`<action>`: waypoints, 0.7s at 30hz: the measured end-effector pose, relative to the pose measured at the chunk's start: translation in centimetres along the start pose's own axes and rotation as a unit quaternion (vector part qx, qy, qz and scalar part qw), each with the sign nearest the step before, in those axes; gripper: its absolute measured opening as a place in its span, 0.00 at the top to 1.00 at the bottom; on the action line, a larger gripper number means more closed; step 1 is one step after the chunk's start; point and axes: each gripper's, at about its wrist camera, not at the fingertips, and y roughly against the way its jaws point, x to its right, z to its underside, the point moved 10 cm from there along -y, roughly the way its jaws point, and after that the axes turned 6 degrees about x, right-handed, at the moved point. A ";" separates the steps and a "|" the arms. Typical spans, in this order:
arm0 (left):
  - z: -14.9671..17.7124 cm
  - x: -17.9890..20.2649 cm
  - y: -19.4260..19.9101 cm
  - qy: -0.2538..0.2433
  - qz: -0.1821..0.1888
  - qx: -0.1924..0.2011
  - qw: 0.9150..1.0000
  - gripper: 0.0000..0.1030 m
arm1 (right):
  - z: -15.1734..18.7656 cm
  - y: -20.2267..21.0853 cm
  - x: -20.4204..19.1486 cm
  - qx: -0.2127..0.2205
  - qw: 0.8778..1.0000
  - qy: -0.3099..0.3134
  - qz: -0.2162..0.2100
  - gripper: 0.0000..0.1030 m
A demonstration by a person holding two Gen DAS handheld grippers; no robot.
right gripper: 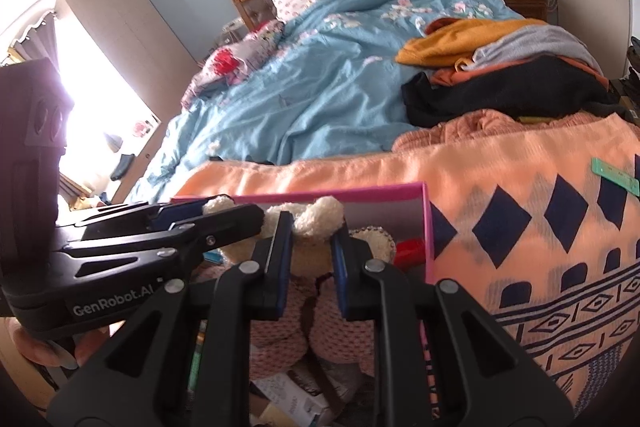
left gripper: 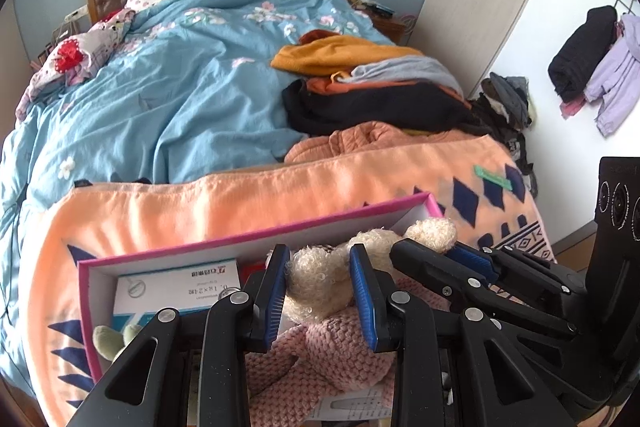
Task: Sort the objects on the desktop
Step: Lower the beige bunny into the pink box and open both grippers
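The left gripper [left gripper: 320,291] has its blue-padded jaws on either side of the curly cream head of a plush toy [left gripper: 320,311] in a pink knitted jumper, the pads close against the fur but seemingly not squeezing hard; whether they truly bear on it I cannot tell. The right gripper [right gripper: 310,259] straddles the same toy just below its ears, its jaws likewise hugging the head, and it too may be gripping or only bracketing. The toy lies inside a pink-rimmed box [left gripper: 256,241], over paper packets and beside a white-and-blue carton [left gripper: 176,293] and a pale green soft thing [left gripper: 108,339]; a red object [right gripper: 412,251] sits in the far right corner. This fits either setting the toy down into the box or taking hold to lift it out, so the next move calls for a settled hold or a clean release, with both tools crowding one soft head. The carton reads "0.1g×2" upside down, the rest too blurred; the left tool's body in the right view carries "GenRobot.AI". The box rests on an orange patterned blanket [left gripper: 240,203], with a green ruler [right gripper: 614,177] beyond.
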 end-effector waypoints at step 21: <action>0.4 -0.3 4.7 -0.008 -0.012 0.091 0.996 0.34 | 1.6 1.5 2.2 -0.005 0.998 0.007 0.055 0.78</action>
